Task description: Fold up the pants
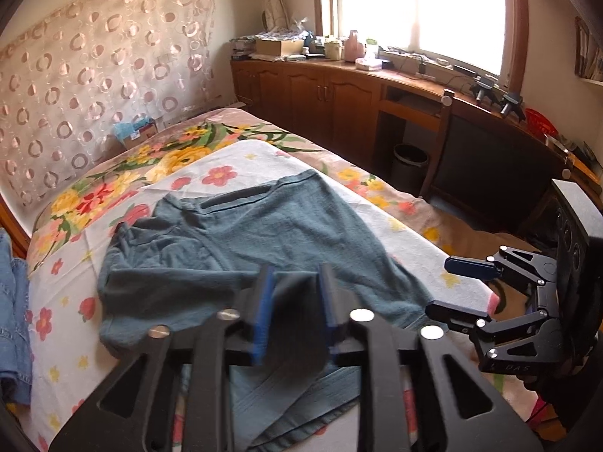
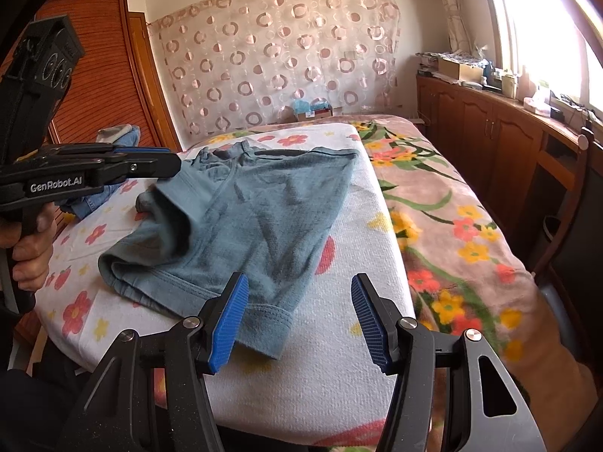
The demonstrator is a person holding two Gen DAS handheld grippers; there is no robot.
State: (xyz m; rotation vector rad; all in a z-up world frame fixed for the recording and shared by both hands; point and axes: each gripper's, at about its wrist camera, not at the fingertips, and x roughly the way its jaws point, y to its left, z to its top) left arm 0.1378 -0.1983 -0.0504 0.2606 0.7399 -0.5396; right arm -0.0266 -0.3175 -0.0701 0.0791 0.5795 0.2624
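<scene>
The teal-grey pants [image 1: 233, 241] lie on a white flowered towel on the bed, waistband at the far end. My left gripper [image 1: 296, 312] is shut on a fold of the pants' leg and holds it lifted over the rest. In the right wrist view the pants [image 2: 264, 218] lie spread, and the left gripper [image 2: 166, 164] holds the raised leg fabric at the left. My right gripper [image 2: 299, 316] is open and empty, just above the near hem [image 2: 264, 324]. It also shows in the left wrist view [image 1: 448, 286] at the right edge of the towel.
A flowered blanket [image 2: 452, 203] covers the bed's right side. Blue jeans [image 1: 13, 309] lie at the left. A wooden cabinet [image 1: 320, 101] with clutter runs under the window. A waste bin [image 1: 409, 162] and a chair [image 1: 486, 158] stand beside the bed.
</scene>
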